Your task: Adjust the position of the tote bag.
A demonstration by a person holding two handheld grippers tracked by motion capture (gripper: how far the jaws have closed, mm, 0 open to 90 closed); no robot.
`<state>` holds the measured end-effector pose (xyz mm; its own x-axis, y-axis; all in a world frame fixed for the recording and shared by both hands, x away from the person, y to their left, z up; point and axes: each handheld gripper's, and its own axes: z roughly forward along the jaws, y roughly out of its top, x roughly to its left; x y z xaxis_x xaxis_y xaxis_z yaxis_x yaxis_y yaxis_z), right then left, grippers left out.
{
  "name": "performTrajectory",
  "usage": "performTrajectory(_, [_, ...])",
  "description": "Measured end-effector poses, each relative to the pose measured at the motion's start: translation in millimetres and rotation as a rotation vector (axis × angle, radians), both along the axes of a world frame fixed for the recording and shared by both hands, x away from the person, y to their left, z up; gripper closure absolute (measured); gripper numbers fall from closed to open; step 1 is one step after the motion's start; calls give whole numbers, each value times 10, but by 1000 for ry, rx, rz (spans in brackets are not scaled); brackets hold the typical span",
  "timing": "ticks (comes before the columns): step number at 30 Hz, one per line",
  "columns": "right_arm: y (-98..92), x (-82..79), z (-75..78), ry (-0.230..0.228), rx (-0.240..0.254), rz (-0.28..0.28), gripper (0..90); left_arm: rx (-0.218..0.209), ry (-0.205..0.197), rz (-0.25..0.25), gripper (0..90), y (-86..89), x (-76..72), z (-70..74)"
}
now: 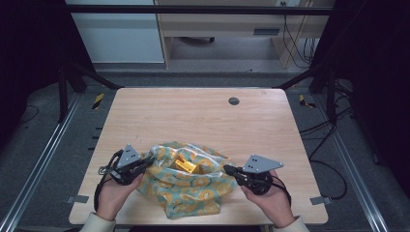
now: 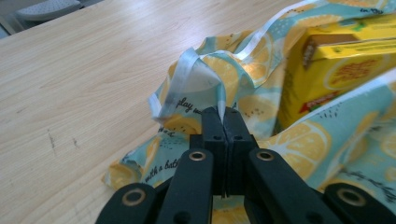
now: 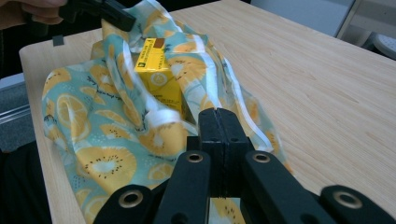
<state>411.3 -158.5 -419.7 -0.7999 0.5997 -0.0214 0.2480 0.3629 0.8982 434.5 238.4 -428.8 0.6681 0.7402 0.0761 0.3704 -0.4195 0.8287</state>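
Rumpled lemon-print cloth, apparently around yellow box.

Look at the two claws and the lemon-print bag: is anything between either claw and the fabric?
Nothing visible is. The left claw is shut on the rim of the lemon-print bag at its left side, and the right claw is shut on the rim opposite. The yellow carton sits inside the bag, between the two grips.

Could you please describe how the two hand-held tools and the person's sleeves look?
The left tool and right tool are black, each topped by a grey three-cornered plate and trailing a black cable. Their jaws are flat black bars with brass-ringed pivot holes. The person's sleeves are cream-coloured.
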Motion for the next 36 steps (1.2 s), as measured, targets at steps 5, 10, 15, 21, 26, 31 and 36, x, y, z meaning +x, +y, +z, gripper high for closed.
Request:
performTrajectory(5, [-67, -99, 0, -7, 8, 6, 900, -7, 5, -52, 900, 14, -186, -4])
performTrajectory(10, [-109, -121, -38, 6, -3, 13, 900, 8, 20, -82, 900, -8, -274, -47])
performTrajectory(15, [-136, -100, -107, 39, -27, 7, 900, 60, 84, -137, 900, -83, -292, -166])
performTrajectory(21, [-172, -119, -98, 29, 3, 20, 900, 77, 119, -170, 900, -101, -285, -227])
performTrajectory(26, [-202, -155, -126, 39, 3, 43, 900, 73, 124, -193, 900, -88, -321, -224])
performTrajectory(31, [-207, -183, -160, 46, -3, 69, 900, 63, 113, -199, 900, -57, -367, -231])
performTrajectory(36, [-208, -189, -165, 46, 7, 84, 900, 51, 88, -192, 900, -27, -386, -196])
